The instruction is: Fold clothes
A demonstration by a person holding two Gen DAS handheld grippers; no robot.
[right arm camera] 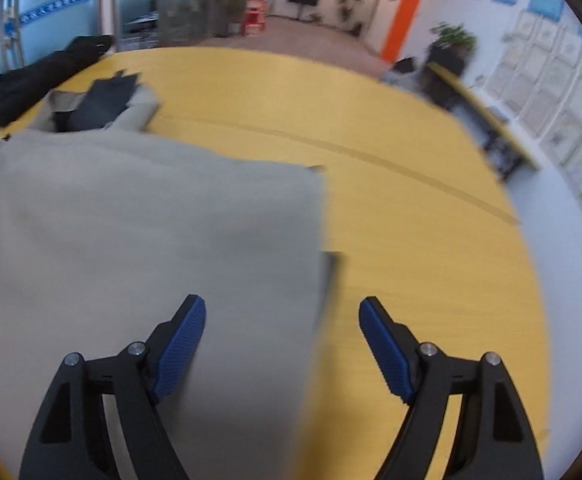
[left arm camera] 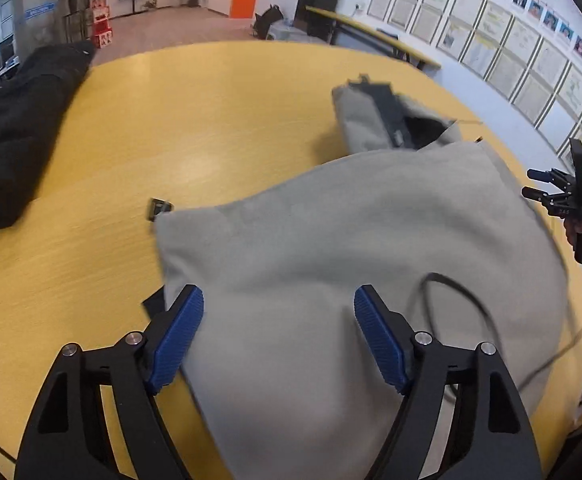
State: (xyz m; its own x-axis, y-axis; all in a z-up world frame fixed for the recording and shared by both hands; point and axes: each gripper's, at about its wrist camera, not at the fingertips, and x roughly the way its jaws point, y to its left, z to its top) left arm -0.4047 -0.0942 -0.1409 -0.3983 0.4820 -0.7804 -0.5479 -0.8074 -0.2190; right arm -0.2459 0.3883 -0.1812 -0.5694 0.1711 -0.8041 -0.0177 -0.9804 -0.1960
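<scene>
A grey garment (left arm camera: pixel 351 248) lies folded on the yellow table (left arm camera: pixel 171 128), with a dark lining showing at its far end (left arm camera: pixel 395 116). My left gripper (left arm camera: pixel 279 316) is open above the garment's near left edge, holding nothing. The right gripper (left arm camera: pixel 539 184) shows at the far right of the left wrist view, open, held in a hand. In the right wrist view the garment (right arm camera: pixel 151 232) fills the left half, and my right gripper (right arm camera: pixel 283 320) is open over its right edge, empty.
A black garment (left arm camera: pixel 15 132) lies piled at the table's left side, also seen in the right wrist view (right arm camera: pixel 47 76). A black cable (left arm camera: pixel 463 296) loops over the grey garment. A small dark tag (left arm camera: pixel 159 208) lies by the garment's corner. Another yellow table (left arm camera: pixel 375 32) stands behind.
</scene>
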